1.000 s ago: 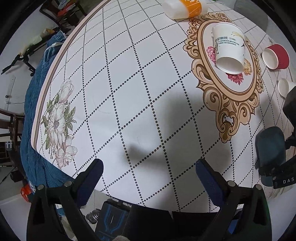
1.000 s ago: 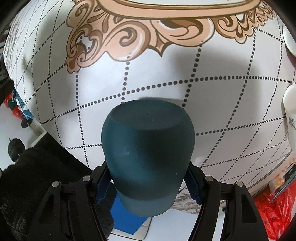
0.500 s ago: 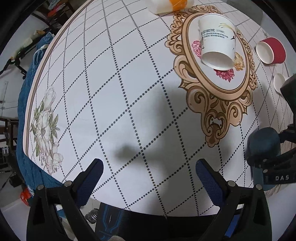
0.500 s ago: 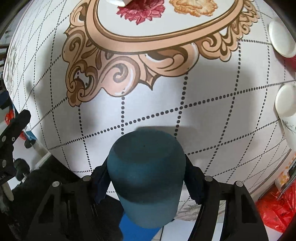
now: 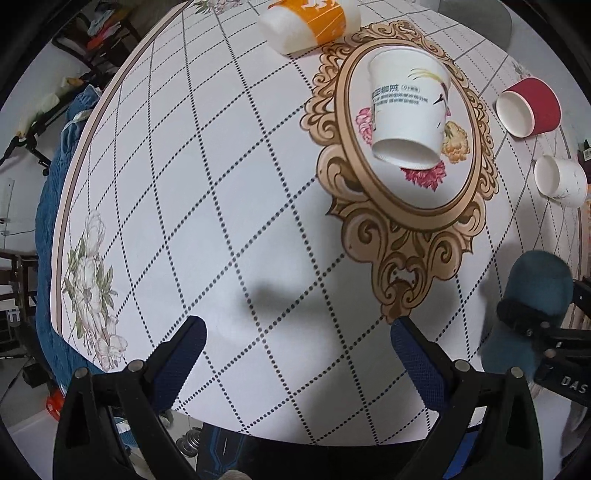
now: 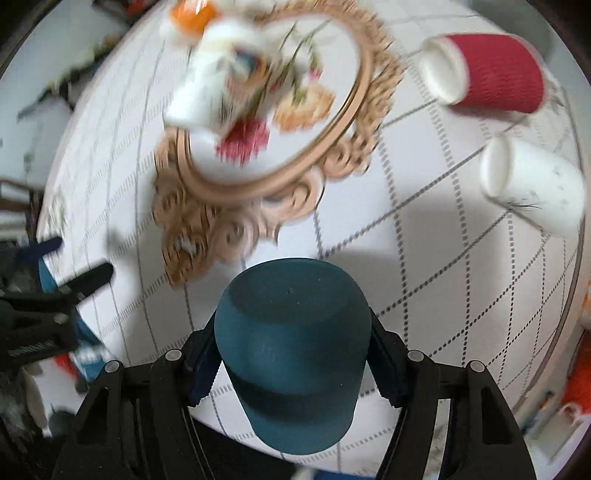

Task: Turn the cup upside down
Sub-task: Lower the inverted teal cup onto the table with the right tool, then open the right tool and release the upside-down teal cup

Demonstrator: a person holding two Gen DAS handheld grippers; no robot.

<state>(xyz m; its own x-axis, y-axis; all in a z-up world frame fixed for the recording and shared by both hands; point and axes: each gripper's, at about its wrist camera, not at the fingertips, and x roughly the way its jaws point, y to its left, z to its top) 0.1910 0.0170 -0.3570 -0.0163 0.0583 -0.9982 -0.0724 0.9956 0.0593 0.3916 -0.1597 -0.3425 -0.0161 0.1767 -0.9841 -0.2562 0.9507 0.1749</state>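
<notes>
The right gripper (image 6: 291,360) is closed on the dark teal cup (image 6: 291,332). Its two blue-padded fingers (image 6: 201,363) press on opposite sides of the cup's lower body, and the jaws stand only as wide as the cup. The flat base of the cup points away from the camera, toward the table (image 6: 424,240), and its mouth faces back toward the gripper. The cup hangs over the near edge of the table; I cannot tell whether it touches the surface. In the left wrist view the same cup (image 5: 535,291) appears at the far right, clamped in the right gripper (image 5: 532,321), whose black body carries the white letters "DAS", cut off by the picture edge.

The left gripper (image 5: 297,363) is wide open and holds nothing. It hovers above the near part of the table, and its fingers (image 5: 184,354) touch no object.

Five cups can be counted in all. Besides the teal one, a white paper cup (image 5: 408,118) lies on its side inside the oval gold ornament (image 5: 402,229) printed on the tablecloth; it has lines of small dark print which I cannot read. An orange and white cup (image 5: 310,22) lies at the far edge. A red ribbed cup (image 5: 528,107) and a small white cup (image 5: 559,181) lie on their sides to the right, near each other. The right wrist view is blurred in its far part.
</notes>
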